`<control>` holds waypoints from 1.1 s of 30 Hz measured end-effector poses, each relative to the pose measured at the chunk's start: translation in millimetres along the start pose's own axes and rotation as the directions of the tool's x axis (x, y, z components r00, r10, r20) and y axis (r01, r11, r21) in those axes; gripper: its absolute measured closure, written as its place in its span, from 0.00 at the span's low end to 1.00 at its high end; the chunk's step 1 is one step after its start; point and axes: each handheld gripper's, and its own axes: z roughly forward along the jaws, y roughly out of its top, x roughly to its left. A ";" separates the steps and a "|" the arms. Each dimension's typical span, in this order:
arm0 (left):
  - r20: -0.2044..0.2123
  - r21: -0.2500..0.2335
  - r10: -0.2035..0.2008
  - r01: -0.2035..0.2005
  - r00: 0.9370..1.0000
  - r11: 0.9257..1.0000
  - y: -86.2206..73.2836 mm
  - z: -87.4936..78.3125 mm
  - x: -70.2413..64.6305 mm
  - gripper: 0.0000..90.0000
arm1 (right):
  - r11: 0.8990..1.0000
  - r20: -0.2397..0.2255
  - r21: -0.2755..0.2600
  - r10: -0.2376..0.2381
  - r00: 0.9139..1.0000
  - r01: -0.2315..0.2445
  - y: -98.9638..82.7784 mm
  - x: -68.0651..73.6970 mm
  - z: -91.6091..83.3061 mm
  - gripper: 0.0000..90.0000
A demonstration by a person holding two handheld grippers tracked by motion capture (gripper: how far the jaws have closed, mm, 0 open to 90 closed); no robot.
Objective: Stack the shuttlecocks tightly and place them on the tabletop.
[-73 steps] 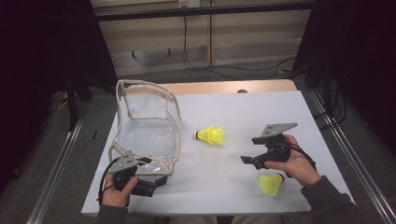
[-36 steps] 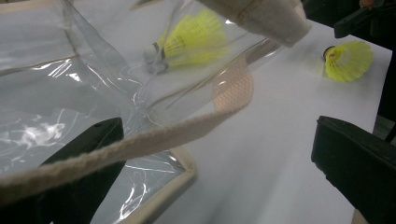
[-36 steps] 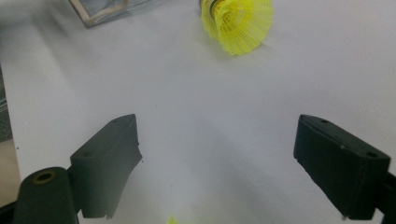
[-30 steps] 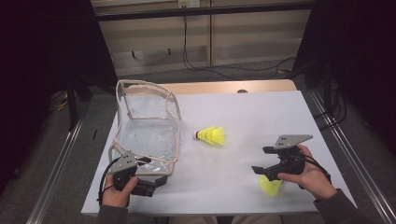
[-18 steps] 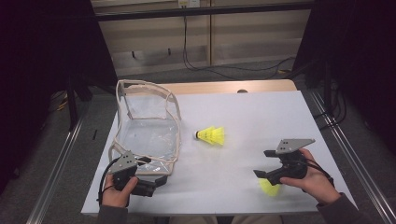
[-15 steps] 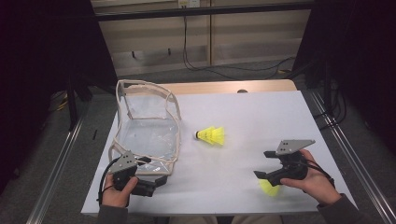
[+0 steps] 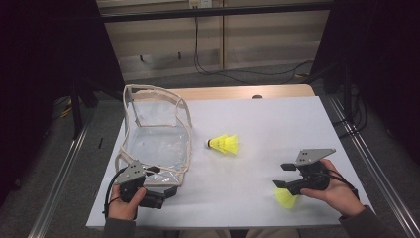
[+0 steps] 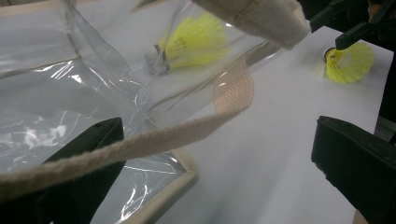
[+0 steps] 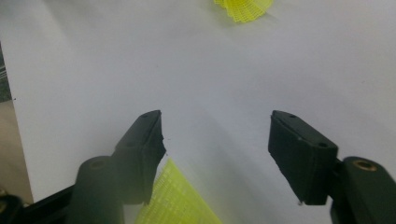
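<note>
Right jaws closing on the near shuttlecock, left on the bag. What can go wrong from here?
1. The right gripper has just been closing, but the near shuttlecock sits beside one jaw rather than centred between them. It could be nudged away or its mesh skirt crushed.
2. The left gripper seems to hold only the trim of the clear bag, which may sag shut.
3. The near shuttlecock lies close to the table's front edge and could roll off.

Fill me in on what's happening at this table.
A person works two handheld grippers. The left gripper sits at the near edge of a clear plastic bag with beige fabric trim, its jaws either side of the trim. The right gripper has just been closing around a yellow mesh shuttlecock, which lies between its jaws. A second yellow shuttlecock lies mid-table.
</note>
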 end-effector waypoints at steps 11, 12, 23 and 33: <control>0.000 -0.004 -0.004 0.004 1.000 1.000 0.0 0.1 0.1 0.03 | 0.999 -0.018 0.049 -0.024 1.000 0.025 -2.2 -5.2 0.9 0.72; 0.000 -0.003 -0.003 0.003 1.000 1.000 0.0 0.0 0.3 0.03 | 0.998 -0.019 0.051 -0.025 0.999 0.026 -2.6 -5.6 1.2 0.73; -0.002 -0.002 0.000 0.000 1.000 1.000 0.1 0.0 0.6 0.03 | 0.997 -0.073 0.077 -0.011 0.997 0.017 -4.4 -7.8 4.7 0.99; -0.003 -0.001 0.001 -0.001 1.000 1.000 0.1 -0.5 0.5 0.04 | 0.999 -0.072 0.033 -0.015 0.997 0.018 5.5 -2.4 0.0 0.81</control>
